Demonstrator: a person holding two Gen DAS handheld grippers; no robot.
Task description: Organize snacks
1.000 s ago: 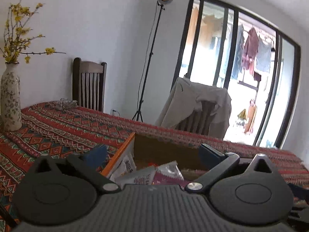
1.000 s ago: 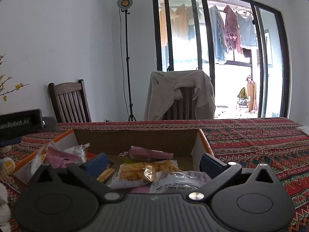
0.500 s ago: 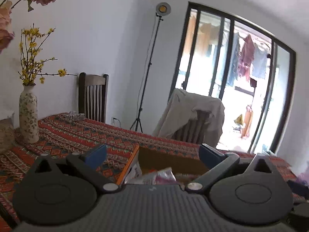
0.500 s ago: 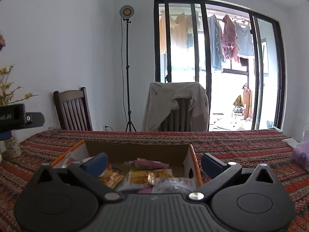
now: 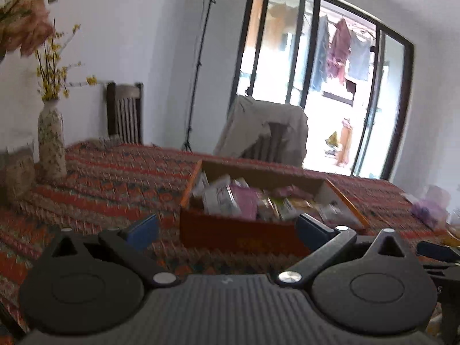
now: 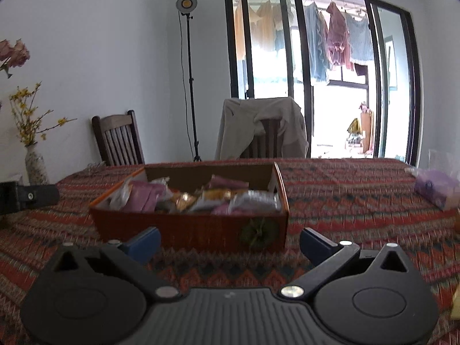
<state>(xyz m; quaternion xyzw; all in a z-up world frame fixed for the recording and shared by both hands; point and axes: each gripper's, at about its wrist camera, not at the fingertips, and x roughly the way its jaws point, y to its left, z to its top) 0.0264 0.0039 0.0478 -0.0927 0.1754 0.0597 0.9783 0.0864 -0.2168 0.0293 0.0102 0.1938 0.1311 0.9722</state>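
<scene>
Snacks: packets heaped inside the orange box, pink, yellow and clear wrappers mixed.
Box: open-topped, on the patterned tablecloth, mid-table.
Right gripper: just near of the box, jaws wide apart, holding nothing.
Left gripper: near the box's near-left corner, spread wide, empty.
Vase: far left on the table, yellow sprigs.
Purple bag: far right.

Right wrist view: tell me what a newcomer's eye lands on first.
First, the orange cardboard box heaped with snack packets, sitting mid-table on the red patterned tablecloth. Behind it, the bright glass doors with hanging laundry, a jacket-draped chair in front. The right gripper is open and empty in the foreground.
</scene>
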